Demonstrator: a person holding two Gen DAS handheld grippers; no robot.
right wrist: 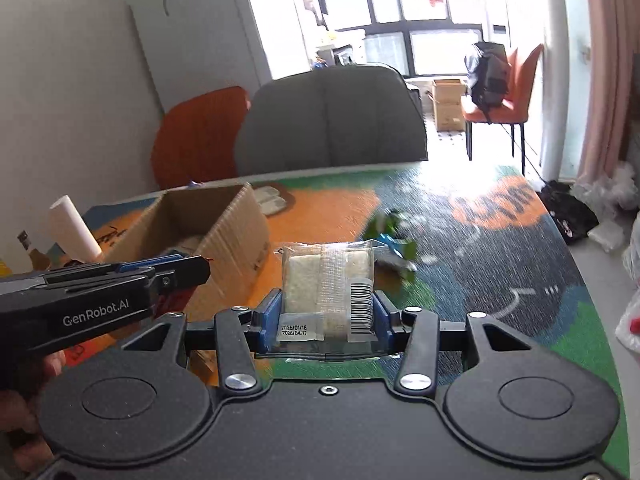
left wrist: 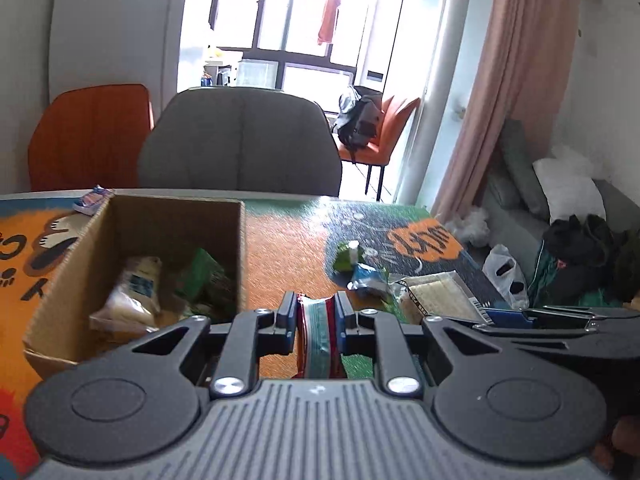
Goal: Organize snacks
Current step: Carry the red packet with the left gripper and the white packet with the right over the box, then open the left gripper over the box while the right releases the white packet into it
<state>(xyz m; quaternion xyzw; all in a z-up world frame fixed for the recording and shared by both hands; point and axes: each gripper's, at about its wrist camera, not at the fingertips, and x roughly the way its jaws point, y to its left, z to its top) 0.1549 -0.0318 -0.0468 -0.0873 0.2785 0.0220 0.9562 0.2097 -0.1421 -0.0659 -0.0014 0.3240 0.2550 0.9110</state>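
Note:
An open cardboard box [left wrist: 168, 216] stands on the colourful table mat, with a pale bread packet [left wrist: 132, 292] and a green packet [left wrist: 204, 276] inside. My left gripper [left wrist: 316, 312] is shut on a thin red, white and teal snack packet [left wrist: 318, 336], held above the mat just right of the box. My right gripper [right wrist: 328, 312] is shut on a clear-wrapped pale cake with a barcode label [right wrist: 328, 284], lifted over the mat. In the right wrist view the box [right wrist: 224, 224] lies to the left, behind the left gripper [right wrist: 192, 272].
A green packet [left wrist: 348, 256] and a blue-white packet [left wrist: 368, 278] lie loose on the mat [left wrist: 288, 240]. A small blue packet [left wrist: 92, 200] sits beyond the box. A grey chair [left wrist: 240, 144] and an orange chair [left wrist: 92, 136] stand behind the table. A white roll [right wrist: 74, 228] stands at left.

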